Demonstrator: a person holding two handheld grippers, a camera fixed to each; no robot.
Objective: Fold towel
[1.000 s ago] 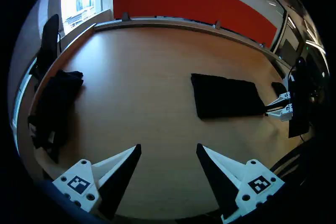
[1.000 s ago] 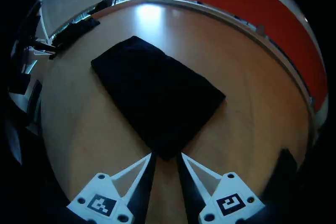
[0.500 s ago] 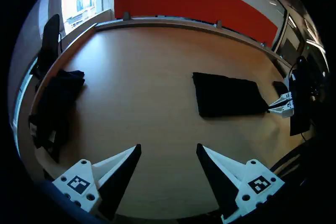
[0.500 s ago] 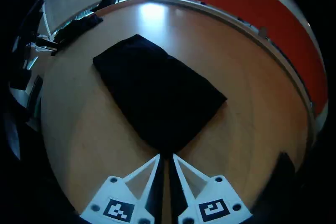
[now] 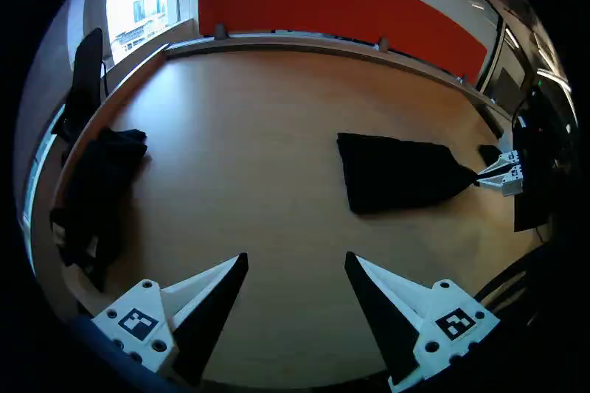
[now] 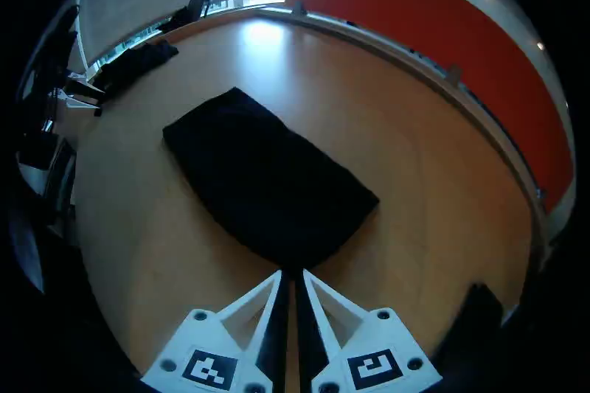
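A black towel [image 6: 265, 179] lies on the wooden table [image 6: 413, 172], and its near corner is lifted off the surface. My right gripper [image 6: 290, 284] is shut on that corner, the cloth running up into its fingers. In the left gripper view the same towel [image 5: 394, 170] sits to the right, pulled to a point at the far right gripper [image 5: 500, 172]. My left gripper [image 5: 295, 275] hovers open above bare table, well away from the towel, with nothing between its fingers.
A heap of dark cloth [image 5: 99, 179] lies at the table's left edge, with a black chair [image 5: 82, 83] behind it. A red partition [image 5: 339, 6] runs along the far edge. A small dark object [image 5: 488, 152] sits beyond the towel. A dark monitor [image 5: 535, 172] stands at the right.
My right gripper closed onto the towel's near corner and has raised it, drawing the cloth into a peak. My left gripper has stayed in place, open.
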